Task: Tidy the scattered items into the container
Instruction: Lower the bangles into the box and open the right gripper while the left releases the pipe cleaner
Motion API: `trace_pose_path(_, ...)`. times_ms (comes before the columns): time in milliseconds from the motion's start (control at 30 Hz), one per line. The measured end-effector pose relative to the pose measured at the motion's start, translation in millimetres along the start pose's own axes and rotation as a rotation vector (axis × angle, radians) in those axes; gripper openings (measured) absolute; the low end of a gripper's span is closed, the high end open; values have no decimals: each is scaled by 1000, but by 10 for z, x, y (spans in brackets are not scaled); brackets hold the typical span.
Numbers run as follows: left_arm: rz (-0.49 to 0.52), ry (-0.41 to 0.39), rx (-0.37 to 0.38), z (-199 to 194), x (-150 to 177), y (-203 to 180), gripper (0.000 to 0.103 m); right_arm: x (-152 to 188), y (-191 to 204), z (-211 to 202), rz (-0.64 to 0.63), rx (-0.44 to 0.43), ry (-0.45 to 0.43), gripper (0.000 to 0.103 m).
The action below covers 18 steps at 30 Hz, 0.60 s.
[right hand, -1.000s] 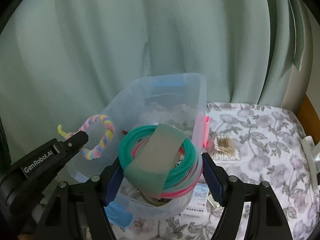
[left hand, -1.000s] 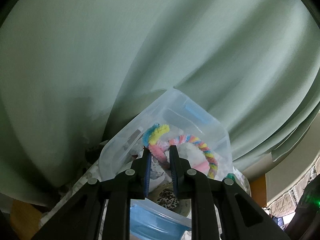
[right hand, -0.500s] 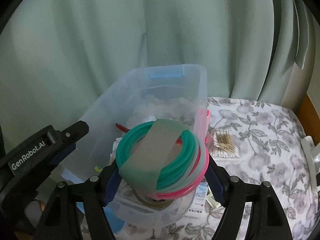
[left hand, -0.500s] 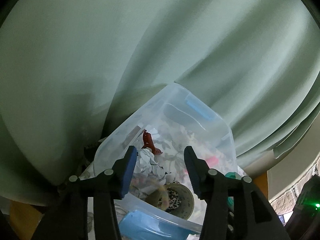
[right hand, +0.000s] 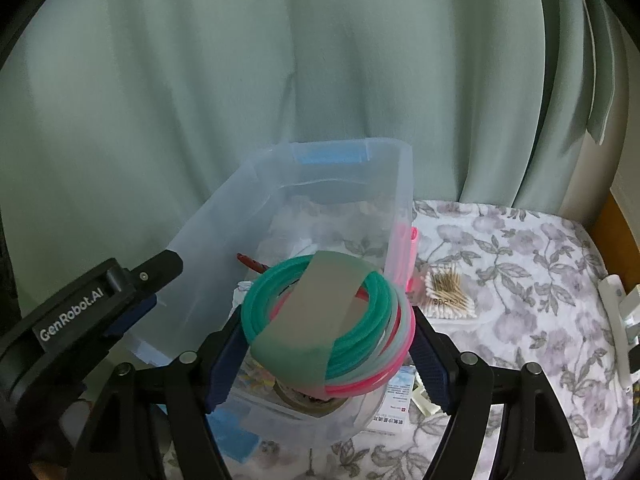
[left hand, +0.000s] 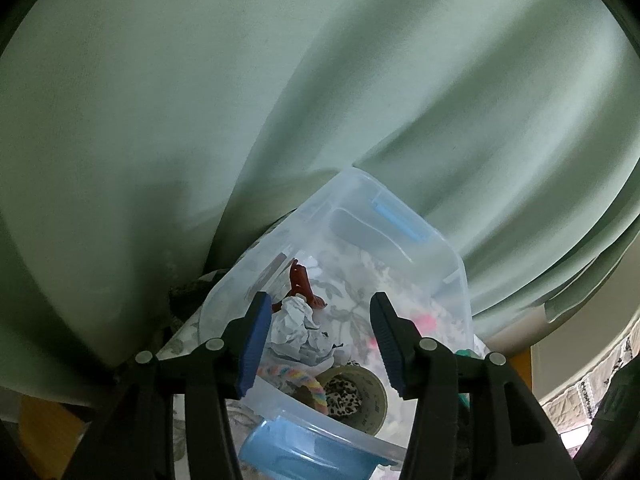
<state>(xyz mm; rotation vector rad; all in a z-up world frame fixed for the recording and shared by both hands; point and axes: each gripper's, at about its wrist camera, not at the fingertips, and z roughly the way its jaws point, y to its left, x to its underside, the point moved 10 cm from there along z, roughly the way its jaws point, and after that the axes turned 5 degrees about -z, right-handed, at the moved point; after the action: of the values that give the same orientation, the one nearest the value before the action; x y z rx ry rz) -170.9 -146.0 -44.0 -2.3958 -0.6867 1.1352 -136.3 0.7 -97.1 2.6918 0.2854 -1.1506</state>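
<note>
The right gripper (right hand: 326,350) clasps a flat coil of teal and pink plastic tubing bound with a grey-green band (right hand: 326,316), its pads pressed to the coil's left and right edges. The coil lies level, directly above the near end of the clear plastic storage bin with blue latches (right hand: 394,208), so the drop is straight down. The left gripper (left hand: 316,344) hangs at the bin's left, its jaws just opened and empty; the pastel braided ring (left hand: 298,378) lies inside beside a leopard-print tape roll (left hand: 354,394).
</note>
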Motion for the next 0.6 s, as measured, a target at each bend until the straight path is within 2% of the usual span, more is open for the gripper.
trace_pose_path(67,-5,-6,-7,-33,-13,16,58,-4,9,-13,-4,4,0,79)
trace_pose_path(367,-20,-19,-8,-162,-52,63,58,-87,155,-135,-51,-22,-35,79)
trace_pose_path(600,-19,-24,-4,-263,-61,63,61,-85,219,-137,-68,-32,-28,79)
